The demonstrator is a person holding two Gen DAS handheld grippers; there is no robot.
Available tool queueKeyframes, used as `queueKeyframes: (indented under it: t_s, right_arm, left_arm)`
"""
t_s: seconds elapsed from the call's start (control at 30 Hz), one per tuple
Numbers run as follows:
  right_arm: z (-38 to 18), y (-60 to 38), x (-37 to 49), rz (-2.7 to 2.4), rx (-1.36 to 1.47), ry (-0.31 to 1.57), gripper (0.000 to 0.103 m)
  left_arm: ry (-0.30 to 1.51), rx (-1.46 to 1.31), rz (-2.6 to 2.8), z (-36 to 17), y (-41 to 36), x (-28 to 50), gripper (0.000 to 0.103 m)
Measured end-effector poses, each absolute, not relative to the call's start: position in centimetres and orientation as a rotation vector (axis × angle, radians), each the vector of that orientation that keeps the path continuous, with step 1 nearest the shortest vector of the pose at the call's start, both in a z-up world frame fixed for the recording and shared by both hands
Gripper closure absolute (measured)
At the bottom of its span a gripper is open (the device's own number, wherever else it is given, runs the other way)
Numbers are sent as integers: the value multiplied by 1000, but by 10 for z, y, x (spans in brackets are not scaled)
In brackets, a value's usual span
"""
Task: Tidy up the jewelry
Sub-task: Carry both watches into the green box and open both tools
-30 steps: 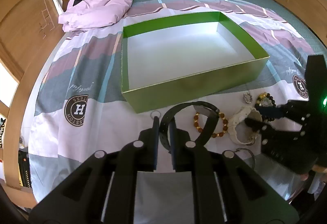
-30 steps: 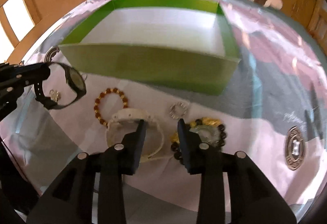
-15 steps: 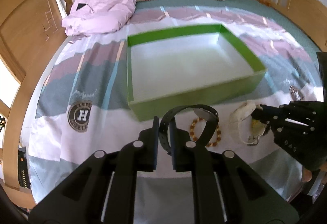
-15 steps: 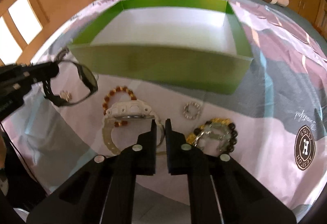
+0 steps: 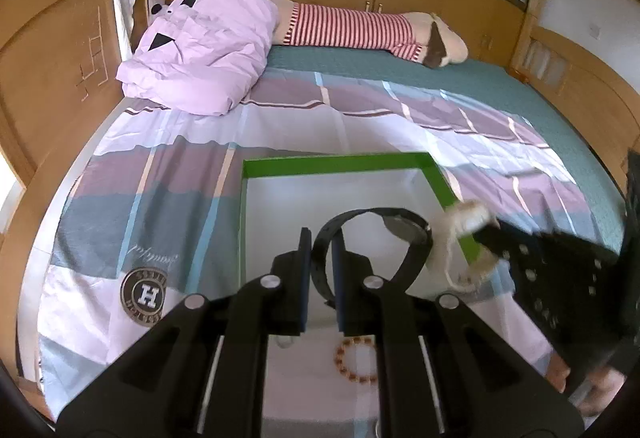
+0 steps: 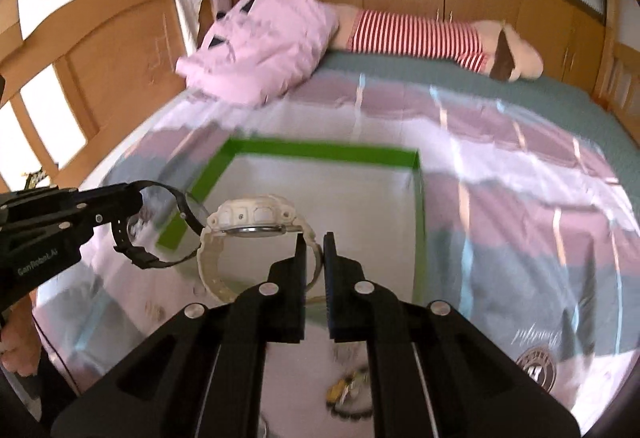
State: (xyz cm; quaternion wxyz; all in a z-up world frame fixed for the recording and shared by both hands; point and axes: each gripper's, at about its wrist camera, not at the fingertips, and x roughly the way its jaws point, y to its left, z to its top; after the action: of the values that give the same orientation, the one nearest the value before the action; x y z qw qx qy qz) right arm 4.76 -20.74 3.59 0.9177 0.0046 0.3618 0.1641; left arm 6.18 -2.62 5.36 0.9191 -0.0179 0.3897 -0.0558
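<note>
My left gripper (image 5: 322,238) is shut on the strap of a black watch (image 5: 404,226), held in the air above the near part of the green box (image 5: 340,162). My right gripper (image 6: 315,242) is shut on the strap of a white watch (image 6: 252,218), also lifted, over the box (image 6: 320,150) with its white floor. In the right wrist view the black watch (image 6: 164,230) hangs from the left gripper (image 6: 136,202) just left of the white one. The white watch (image 5: 464,222) shows blurred at the right in the left wrist view, near the box's right wall.
An amber bead bracelet (image 5: 356,362) lies on the bedsheet below the left gripper. A dark and yellow bead bracelet (image 6: 348,394) lies below the right one. A pink quilt (image 5: 200,46) and a striped plush toy (image 5: 360,30) lie at the head of the bed, with wooden bed boards around.
The right gripper closed on the white watch's strap and lifted it off the sheet. Both grippers rose and moved forward over the box, each with its watch.
</note>
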Motion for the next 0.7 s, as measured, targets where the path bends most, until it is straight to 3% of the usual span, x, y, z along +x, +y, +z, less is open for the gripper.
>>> queueKeyframes:
  t_s: [0.4, 0.47, 0.53, 0.6, 0.67, 0.7]
  right_arm:
    - [-37, -216, 93, 264, 72, 874, 95]
    - [-39, -214, 95, 266, 66, 880, 95]
    - [-41, -211, 95, 269, 46, 886, 94]
    - [-41, -208, 94, 266, 23, 884, 86]
    - [-33, -209, 89, 255, 30, 850, 65]
    - [-29, -210, 87, 253, 33, 837, 60]
  left_arm:
    - [950, -24, -41, -18, -12, 105, 93]
    - [960, -19, -43, -21, -12, 105, 90]
    - [945, -13, -34, -18, -12, 103, 80]
    - [922, -1, -31, -13, -13, 101, 79]
    - [920, -3, -37, -7, -13, 98, 79]
    - [925, -5, -45, -4, -12, 96, 79]
